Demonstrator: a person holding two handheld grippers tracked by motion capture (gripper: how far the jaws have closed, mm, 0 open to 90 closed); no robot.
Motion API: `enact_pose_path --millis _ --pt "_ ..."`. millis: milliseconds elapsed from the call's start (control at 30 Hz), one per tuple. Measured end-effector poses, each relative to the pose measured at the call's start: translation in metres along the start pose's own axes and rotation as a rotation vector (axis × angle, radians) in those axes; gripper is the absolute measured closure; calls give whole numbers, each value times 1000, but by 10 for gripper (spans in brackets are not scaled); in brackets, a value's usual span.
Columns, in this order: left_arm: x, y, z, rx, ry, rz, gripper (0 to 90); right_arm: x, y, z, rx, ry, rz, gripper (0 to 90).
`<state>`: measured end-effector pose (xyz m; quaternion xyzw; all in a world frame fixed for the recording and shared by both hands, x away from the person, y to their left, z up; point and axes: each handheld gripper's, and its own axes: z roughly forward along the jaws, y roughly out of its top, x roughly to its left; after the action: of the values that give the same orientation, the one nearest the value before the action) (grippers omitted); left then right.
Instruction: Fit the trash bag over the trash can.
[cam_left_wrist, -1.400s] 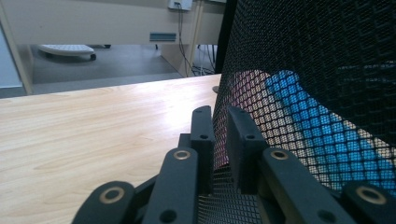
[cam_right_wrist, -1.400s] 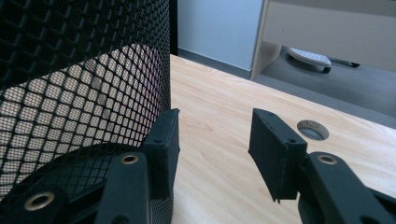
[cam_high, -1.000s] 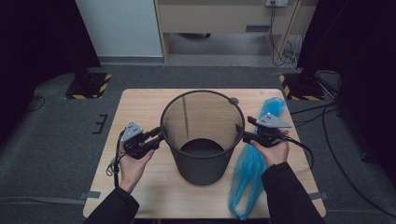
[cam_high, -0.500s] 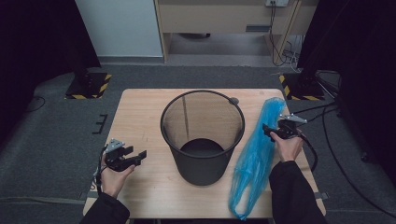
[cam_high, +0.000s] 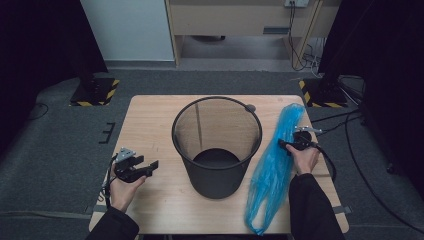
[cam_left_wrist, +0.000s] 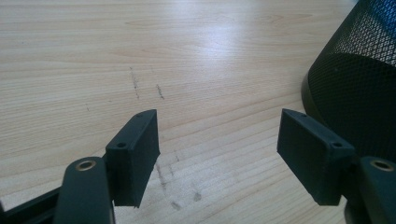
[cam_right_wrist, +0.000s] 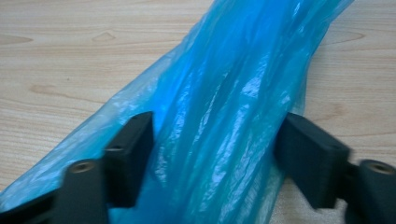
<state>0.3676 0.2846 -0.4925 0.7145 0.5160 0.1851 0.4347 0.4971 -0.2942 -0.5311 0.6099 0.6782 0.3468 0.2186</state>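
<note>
Left tongs (cam_high: 152, 165) low over the wooden surface (cam_high: 150, 120), just beside the black mesh bin (cam_high: 217, 145), spread wide with nothing between them. Right tongs (cam_right_wrist: 219, 158) astride the blue plastic bag (cam_high: 275, 165), just been closing, pads not visibly pressing the film. Bag stretched out long on the surface to the right of the bin, close beside its wall

blue plastic bag (cam_high: 272, 172) | crumpled, stretched flat | right of mesh bin (cam_high: 216, 145)
</note>
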Motion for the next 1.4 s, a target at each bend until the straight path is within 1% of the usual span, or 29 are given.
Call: enact_pose_path --millis 33,67,100,133,167,200,267,333,367,467,500,600,633,700,733,767,833,867,967,1000,1033,1100,1133,1167,1233,1300,1333,1367,1400 --pt "0 0 0 -1 1 0 290 0 0 0 2 9 -2 370" --pt "0 0 0 -3 4 5 289 0 -1 1 -2 15 -10 486" --pt "0 1 0 -6 4 6 289 0 -1 0 1 24 -23 532" --pt "0 1 0 -7 4 7 289 0 -1 0 1 24 -23 532" --pt "0 1 0 -7 3 8 289 -1 -1 0 3 24 -31 591" --pt "-1 1 0 -7 3 9 289 -1 1 -2 16 44 -53 712" --pt "-1 1 0 -6 0 12 289 -1 4 -8 -25 64 -68 813" --pt "-2 1 -1 -7 -1 14 289 0 10 -18 -103 106 -41 857" --pt "-2 1 -1 -8 0 13 289 1 13 -23 -147 136 -36 869" --pt "-2 1 -1 -13 1 13 290 8 24 -40 -256 219 -65 876" --pt "-2 1 -1 -13 1 13 289 8 24 -40 -256 219 -65 876" --pt "-4 2 -3 -21 0 16 290 22 36 -62 -366 319 -96 871" --pt "-4 2 -3 -22 -1 16 290 30 44 -77 -439 367 -141 863" --pt "-3 3 -3 -25 -1 18 290 35 53 -93 -495 407 -180 867" --pt "-3 3 -3 -25 -1 18 290 35 53 -93 -495 407 -180 867" --pt "-3 3 -2 -24 2 18 290 37 59 -102 -533 428 -201 868" --pt "-4 4 -1 -27 5 18 291 43 75 -134 -628 501 -259 869" --pt "-4 4 -1 -27 5 18 290 45 78 -140 -648 511 -270 869" --pt "-6 5 0 -32 5 21 290 52 88 -166 -710 567 -306 869" --pt "-6 5 0 -32 5 21 290 52 88 -166 -710 567 -306 869" --pt "-7 5 0 -34 3 21 291 57 93 -184 -751 611 -328 873" --pt "-7 5 0 -35 4 24 290 63 97 -197 -780 653 -357 878" --pt "-8 6 1 -37 2 22 290 68 98 -203 -791 683 -373 878" --pt "-8 6 1 -37 2 22 290 68 98 -203 -791 683 -373 878" --pt "-8 6 1 -36 0 19 290 83 100 -214 -800 745 -411 878" --pt "-9 6 2 -37 0 18 290 100 100 -219 -783 783 -452 874" --pt "-9 6 1 -41 -2 19 290 117 99 -218 -751 812 -495 871" --pt "-10 6 1 -42 -2 19 290 123 98 -216 -736 821 -509 870" --pt "-10 6 1 -44 -2 20 290 130 97 -214 -710 832 -526 866"
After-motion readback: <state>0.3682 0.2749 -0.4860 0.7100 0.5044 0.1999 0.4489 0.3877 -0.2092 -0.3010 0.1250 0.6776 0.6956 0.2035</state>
